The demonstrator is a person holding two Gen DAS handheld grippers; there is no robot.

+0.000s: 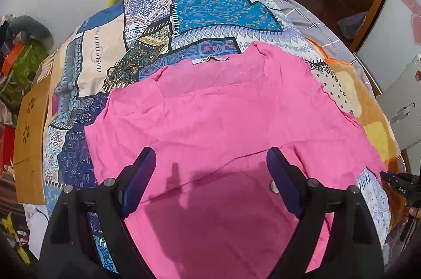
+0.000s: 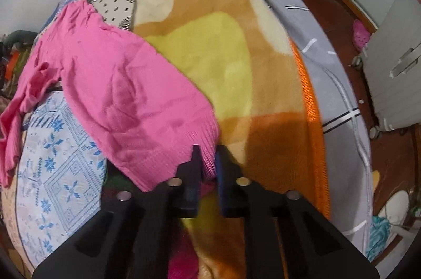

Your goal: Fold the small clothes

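A pink sweater point(image 1: 215, 115) lies spread on the patterned bedspread point(image 1: 147, 23), its neck label at the far edge. My left gripper point(image 1: 210, 160) is open and hovers over the sweater's body, holding nothing. In the right wrist view the sweater's sleeve point(image 2: 126, 94) stretches toward me over the orange and yellow blanket point(image 2: 223, 55). My right gripper point(image 2: 208, 155) is shut on the ribbed cuff of that sleeve. The right gripper also shows at the right edge of the left wrist view point(image 1: 400, 184).
A wooden board point(image 1: 29, 131) leans at the bed's left side, with clutter beyond it. A grey checked sheet point(image 2: 339, 84) covers the bed's right edge. A silver suitcase point(image 2: 394, 68), a pink shoe point(image 2: 360, 34) and a white shoe point(image 2: 394, 205) are on the wooden floor.
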